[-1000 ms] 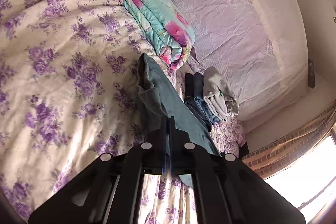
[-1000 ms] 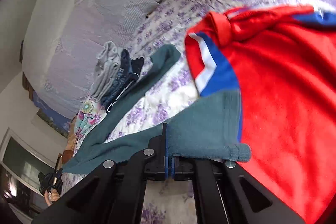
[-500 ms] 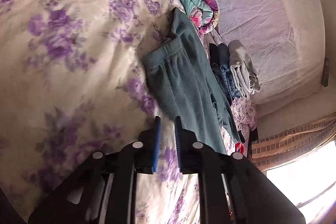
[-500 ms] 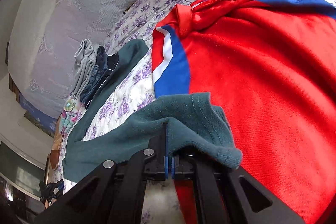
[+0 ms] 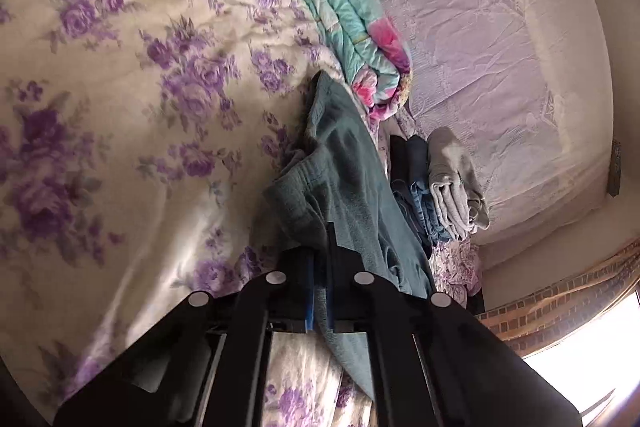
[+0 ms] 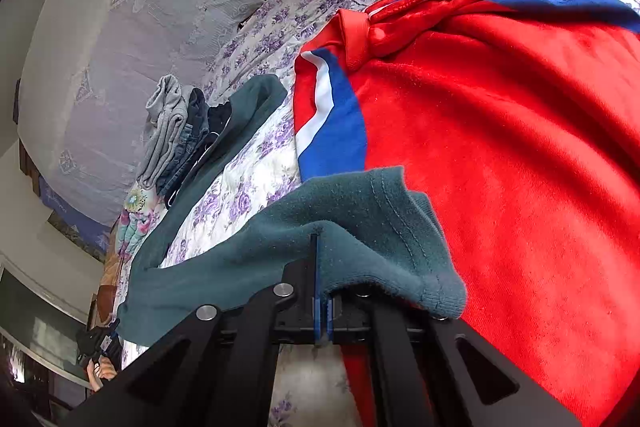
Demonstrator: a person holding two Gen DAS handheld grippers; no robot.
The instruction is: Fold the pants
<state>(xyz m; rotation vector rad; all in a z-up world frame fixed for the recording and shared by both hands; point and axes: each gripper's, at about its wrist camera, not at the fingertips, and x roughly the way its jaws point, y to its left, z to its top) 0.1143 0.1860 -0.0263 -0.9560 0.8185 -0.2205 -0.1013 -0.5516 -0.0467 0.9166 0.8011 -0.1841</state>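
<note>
Purple roses cover the bedspread (image 5: 120, 75) that serves as the work surface, with a pale lace-patterned headboard (image 5: 500, 47) rising behind it and bright window light at the lower right of the left view. Across this spread lie the teal pants (image 5: 344, 163), stretched long between the two tools. At one end the left gripper (image 5: 319, 255) has its jaws nearly closed on the cloth, only the thickness of fabric between them; at the other, the right gripper (image 6: 319, 259) is pinched tight on the ribbed hem, which drapes over its fingers. To do this fold well, I would say both ends should rise together with the cloth kept taut, so one half lands squarely over the other without bunching. Lifting unevenly would likely twist the legs. Just right of the hem sprawls a red blanket (image 6: 500, 167) with a blue and white stripe, close enough to get dragged along. Farther off, a small stack of folded clothes (image 5: 448, 183) sits beside a rolled turquoise quilt (image 5: 344, 11).
</note>
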